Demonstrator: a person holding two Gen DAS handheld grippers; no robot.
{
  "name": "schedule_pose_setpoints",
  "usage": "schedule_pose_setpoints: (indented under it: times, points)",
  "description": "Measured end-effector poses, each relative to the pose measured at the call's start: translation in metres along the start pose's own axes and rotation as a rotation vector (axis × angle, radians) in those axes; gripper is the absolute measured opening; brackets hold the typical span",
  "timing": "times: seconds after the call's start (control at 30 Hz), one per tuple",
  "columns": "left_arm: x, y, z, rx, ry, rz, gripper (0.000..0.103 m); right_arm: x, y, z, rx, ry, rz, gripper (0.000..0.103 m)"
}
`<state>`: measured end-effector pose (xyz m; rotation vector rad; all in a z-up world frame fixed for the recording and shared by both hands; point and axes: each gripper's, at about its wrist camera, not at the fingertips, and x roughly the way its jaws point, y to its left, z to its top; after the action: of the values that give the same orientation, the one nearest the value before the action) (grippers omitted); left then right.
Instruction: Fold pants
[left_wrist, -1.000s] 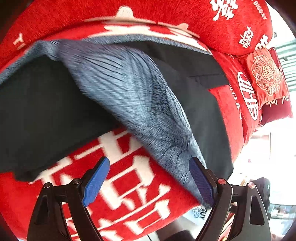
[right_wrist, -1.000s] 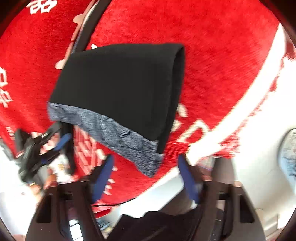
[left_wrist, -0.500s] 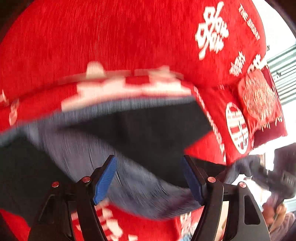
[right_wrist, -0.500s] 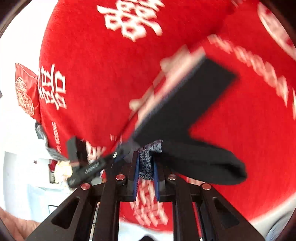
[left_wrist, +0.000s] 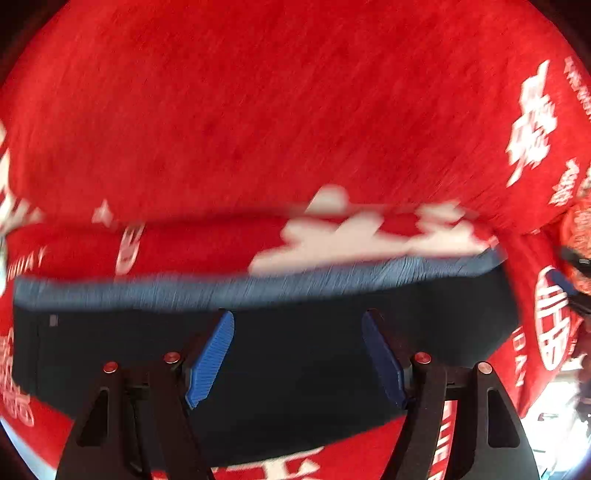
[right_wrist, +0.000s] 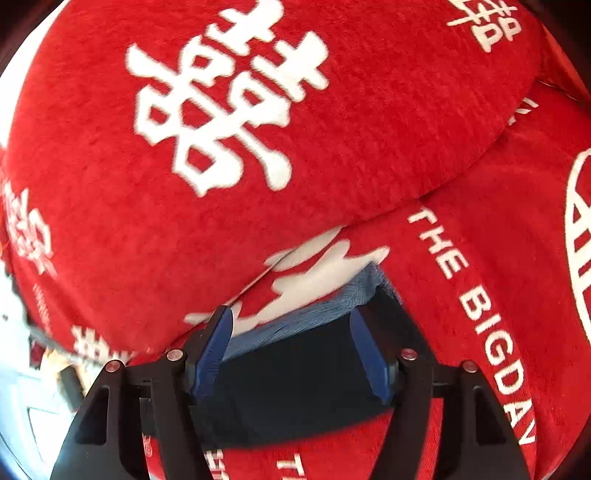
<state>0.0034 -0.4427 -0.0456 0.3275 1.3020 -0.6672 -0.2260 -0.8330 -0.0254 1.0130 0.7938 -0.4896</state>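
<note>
The pants are black with a grey-blue patterned band along the far edge. They lie folded flat on a red seat cover. My left gripper is open and empty, its blue fingers just above the black cloth. In the right wrist view the same pants lie under my right gripper, which is open and empty over the pants' right end, near the grey-blue corner.
A red sofa cover with white characters covers the backrest cushion behind the pants. White lettering runs along the seat to the right. A red embroidered cushion sits at the far right. The seat's front edge is near the bottom of both views.
My right gripper has let go of the patterned edge and opened. The pants now lie flat and folded on the seat. Both grippers have moved in over the black cloth.
</note>
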Motion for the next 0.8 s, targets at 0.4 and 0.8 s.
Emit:
schedule_pose_setpoints:
  times: [0.4, 0.8]
  points:
    - [0.05, 0.025, -0.049, -0.06, 0.132, 0.157, 0.073, 0.04, -0.094, -0.07, 0.362, 0.084, 0.0, 0.005]
    - [0.047, 0.017, -0.027, -0.041, 0.093, 0.159, 0.073, 0.03, -0.136, -0.096, 0.437, 0.11, 0.023, 0.038]
